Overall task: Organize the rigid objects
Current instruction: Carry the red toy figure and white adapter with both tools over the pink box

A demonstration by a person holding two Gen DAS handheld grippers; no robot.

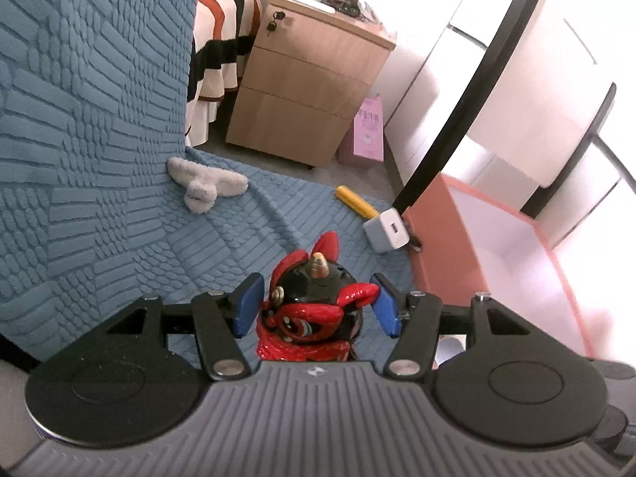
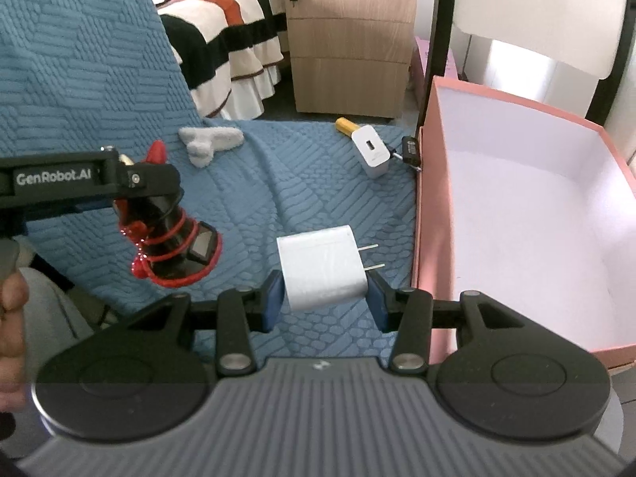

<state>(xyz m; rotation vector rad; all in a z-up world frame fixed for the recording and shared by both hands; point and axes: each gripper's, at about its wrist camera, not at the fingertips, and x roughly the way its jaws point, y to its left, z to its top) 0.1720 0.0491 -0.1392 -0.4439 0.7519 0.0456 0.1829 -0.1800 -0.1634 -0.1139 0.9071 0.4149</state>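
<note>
A: What could go wrong here?

B: The glossy red-and-black horned figurine point(image 1: 314, 310) could slip. The left gripper point(image 1: 316, 304) clasps it between 2 blue pads, yet the body is rounded and slick, and in the right wrist view it hangs tilted, clear of the blue textured quilt point(image 2: 326, 206). A jolt on the way to the pink cardboard box with the white inside point(image 2: 516, 127) could drop it.

A: And the other one?

B: The right gripper point(image 2: 324, 298) is clenched on a white plug adapter with 2 metal prongs point(image 2: 318, 266), held by its near end only; most of the block juts out ahead, prongs pointing right toward the box wall. It could twist in the pads or catch the rim.

A: What waits?

B: A second white charger block point(image 2: 371, 153) and a yellow cylinder point(image 2: 344, 125) lie far off, near the box's left wall.
</note>
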